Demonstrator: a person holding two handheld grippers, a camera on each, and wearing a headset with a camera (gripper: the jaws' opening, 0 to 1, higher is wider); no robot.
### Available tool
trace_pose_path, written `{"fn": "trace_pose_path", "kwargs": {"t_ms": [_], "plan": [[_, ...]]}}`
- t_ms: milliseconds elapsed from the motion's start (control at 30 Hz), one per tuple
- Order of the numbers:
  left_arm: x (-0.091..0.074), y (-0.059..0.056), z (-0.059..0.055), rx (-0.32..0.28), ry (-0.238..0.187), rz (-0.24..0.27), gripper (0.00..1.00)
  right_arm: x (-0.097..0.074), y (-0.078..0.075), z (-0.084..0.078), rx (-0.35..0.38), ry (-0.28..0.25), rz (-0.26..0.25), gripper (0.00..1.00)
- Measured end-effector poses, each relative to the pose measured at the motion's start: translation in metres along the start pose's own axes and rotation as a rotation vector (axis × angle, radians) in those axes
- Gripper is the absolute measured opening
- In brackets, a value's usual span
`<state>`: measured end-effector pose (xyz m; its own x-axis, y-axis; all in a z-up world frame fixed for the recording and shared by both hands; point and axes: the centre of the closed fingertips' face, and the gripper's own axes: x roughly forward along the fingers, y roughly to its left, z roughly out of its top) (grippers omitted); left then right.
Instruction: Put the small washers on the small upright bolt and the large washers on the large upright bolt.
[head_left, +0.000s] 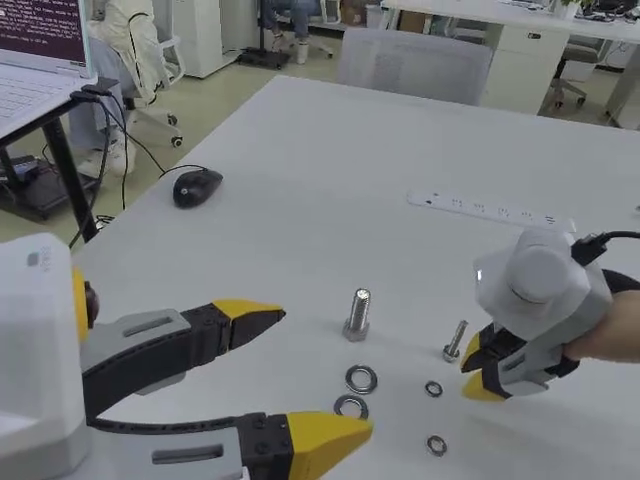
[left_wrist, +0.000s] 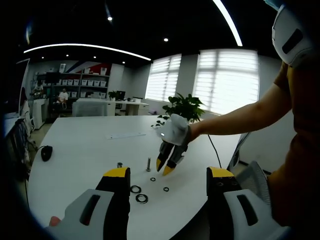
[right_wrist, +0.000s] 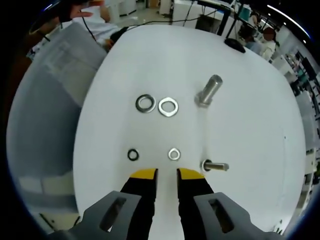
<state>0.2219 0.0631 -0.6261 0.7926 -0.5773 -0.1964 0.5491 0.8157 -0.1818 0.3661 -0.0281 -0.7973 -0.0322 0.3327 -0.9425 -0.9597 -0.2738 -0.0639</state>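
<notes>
**Small washers (right_wrist: 174, 154) just ahead of the right hand-held gripper (right_wrist: 167, 175)**

In the right gripper view, two small washers lie flat just above the jaw tips. The jaws stand slightly apart with nothing between them. The small upright bolt (right_wrist: 215, 165) stands just right of the tips. Higher in that frame, two large washers (right_wrist: 168, 106) lie side by side, with the large upright bolt (right_wrist: 209, 91) to their upper right. All rest on the white surface (head_left: 300, 180).

At the lower left of the head view, the left hand-held gripper (head_left: 325, 372) hovers wide open and empty, near the large washers. One black mouse (head_left: 197, 186) and one power strip (head_left: 490, 212) lie higher in that frame.
</notes>
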Motion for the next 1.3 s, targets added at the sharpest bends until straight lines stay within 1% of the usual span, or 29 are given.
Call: {"fn": "trace_pose_path", "kwargs": {"t_ms": [100,167,300,533,667,733,933,1100,1200,1300], "plan": [[-0.002,-0.001,-0.001,0.000,0.001,0.000,0.61,0.004,0.010,0.002,0.005,-0.003,0.020,0.16],[-0.004,-0.001,-0.002,0.005,0.003,0.002,0.61,0.006,0.018,0.006,0.013,-0.017,0.034,0.16],[-0.007,0.001,-0.003,0.003,0.002,0.008,0.61,0.011,0.032,0.007,0.003,-0.010,0.054,0.16],[-0.008,0.004,-0.006,0.004,0.005,0.016,0.61,0.018,0.042,0.007,0.006,-0.008,0.069,0.17],[-0.006,0.010,-0.008,0.004,0.010,0.022,0.61,0.020,0.045,0.007,0.002,-0.002,0.073,0.17],[-0.006,0.013,-0.008,0.005,0.013,0.027,0.61,0.020,0.045,0.008,0.002,-0.008,0.075,0.17],[-0.005,0.022,-0.008,0.012,0.012,0.044,0.61,0.019,0.043,0.009,-0.002,-0.007,0.069,0.18],[-0.002,0.030,-0.012,0.019,0.022,0.060,0.61,0.018,0.045,0.010,-0.010,-0.005,0.068,0.18],[0.000,0.031,-0.014,0.019,0.026,0.058,0.61,0.017,0.046,0.011,-0.015,-0.006,0.066,0.18],[0.002,0.036,-0.018,0.045,0.045,0.075,0.61,0.015,0.045,0.011,-0.019,-0.007,0.058,0.18]]}}
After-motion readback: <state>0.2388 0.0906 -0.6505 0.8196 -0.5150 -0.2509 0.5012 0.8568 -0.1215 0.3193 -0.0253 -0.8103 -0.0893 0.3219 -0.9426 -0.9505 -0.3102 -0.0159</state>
